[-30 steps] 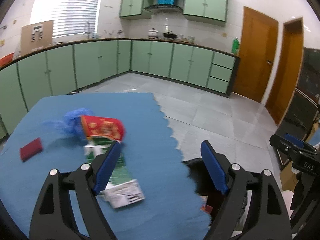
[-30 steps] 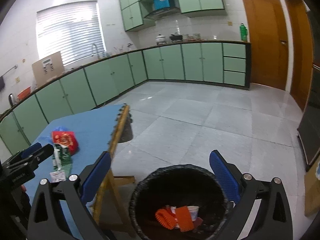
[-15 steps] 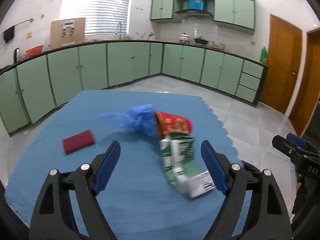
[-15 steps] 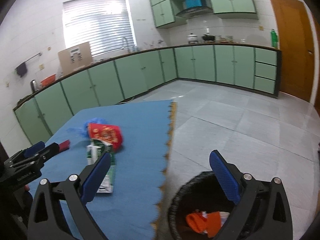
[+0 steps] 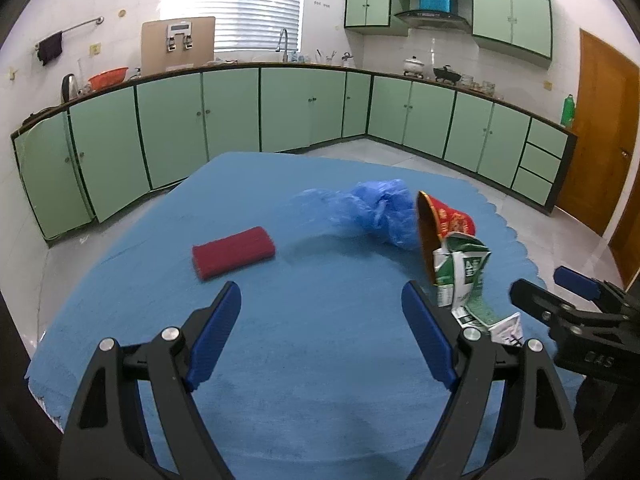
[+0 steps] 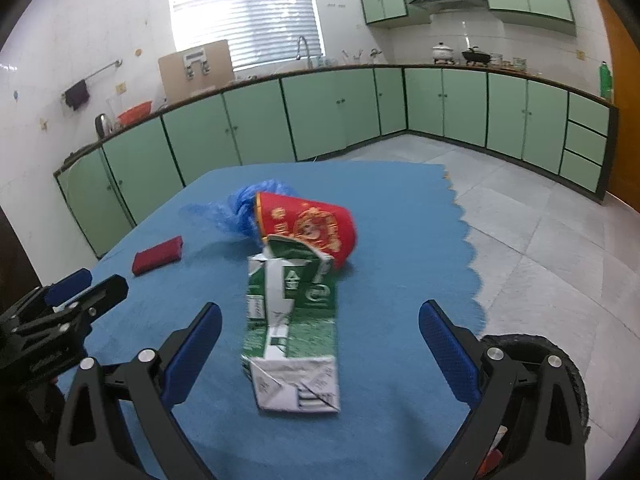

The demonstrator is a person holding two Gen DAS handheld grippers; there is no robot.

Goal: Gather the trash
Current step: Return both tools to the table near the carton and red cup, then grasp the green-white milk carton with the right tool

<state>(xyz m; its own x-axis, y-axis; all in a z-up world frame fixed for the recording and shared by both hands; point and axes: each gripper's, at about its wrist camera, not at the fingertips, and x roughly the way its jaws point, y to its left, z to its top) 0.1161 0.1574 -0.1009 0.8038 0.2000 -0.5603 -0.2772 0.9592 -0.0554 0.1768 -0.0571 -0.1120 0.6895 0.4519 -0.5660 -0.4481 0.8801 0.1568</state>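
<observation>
Left wrist view: a flat red rectangular sponge (image 5: 233, 252) lies at eleven o'clock on the blue table mat (image 5: 304, 400), crumpled blue plastic bag (image 5: 380, 212) at one. The left gripper (image 5: 321, 336) hovers, fingers apart, empty.

Right wrist view: a flattened green-and-white carton (image 6: 292, 328) lies at twelve, touching a tipped red paper cup (image 6: 312, 226); black-lined trash bin (image 6: 560, 364) at four. The right gripper (image 6: 320, 354) hovers, fingers apart.

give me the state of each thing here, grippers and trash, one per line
left gripper: open, empty, above the mat
right gripper: open, empty, facing the carton
green carton: flattened, lying on the mat
red cup: tipped on its side
blue plastic bag: crumpled beside the cup
red sponge: lying flat, apart
trash bin: open, beside the table
</observation>
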